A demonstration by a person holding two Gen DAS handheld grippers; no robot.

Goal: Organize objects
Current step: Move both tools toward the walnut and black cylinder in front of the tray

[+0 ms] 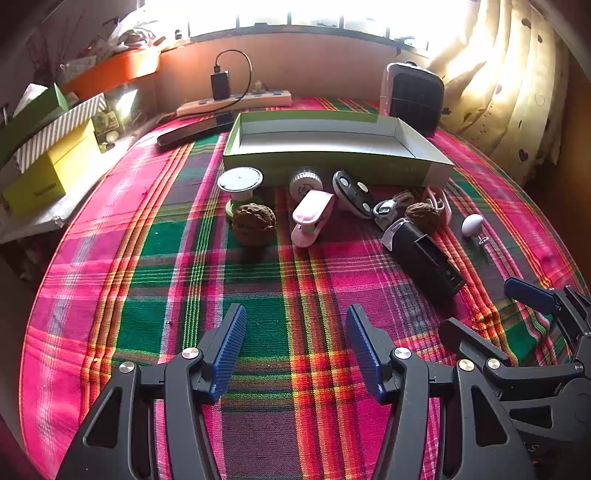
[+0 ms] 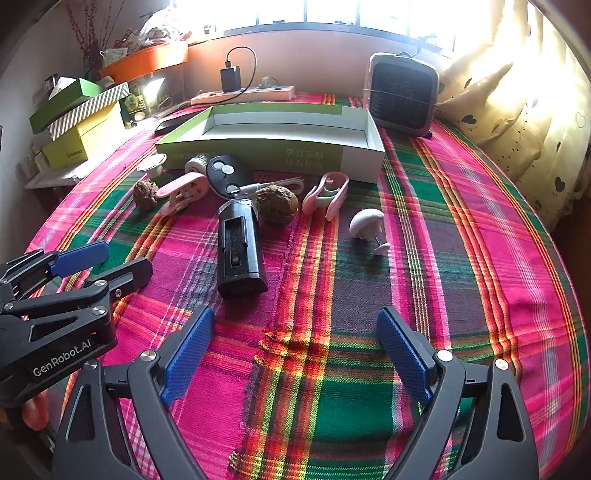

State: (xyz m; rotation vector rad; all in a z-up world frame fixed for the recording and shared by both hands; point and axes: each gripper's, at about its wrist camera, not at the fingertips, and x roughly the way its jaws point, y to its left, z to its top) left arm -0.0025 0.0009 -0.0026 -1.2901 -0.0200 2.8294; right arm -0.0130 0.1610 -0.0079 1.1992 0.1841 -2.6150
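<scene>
Plaid cloth (image 1: 258,295) covers the bench, lit by a window behind. Small objects are laid in a row before the open green box (image 1: 332,162), presumably for loading: from the left, a walnut (image 1: 254,223), pink clip (image 1: 310,218), black case (image 1: 424,258), white knob (image 1: 472,224). Left tool (image 1: 295,347) and right tool (image 2: 295,354) are held wide open, gripping nothing.

Hard daylight pours through a barred window (image 2: 332,14) above a peach-coloured wall (image 1: 314,62), washing out the glass. A cream curtain (image 2: 524,110) printed with dark hearts hangs at the right. A pink, green and orange plaid cloth (image 2: 443,258) covers the bench. Stacked boxes (image 1: 48,147) and an orange tub (image 1: 110,72) crowd a side shelf at left.
</scene>
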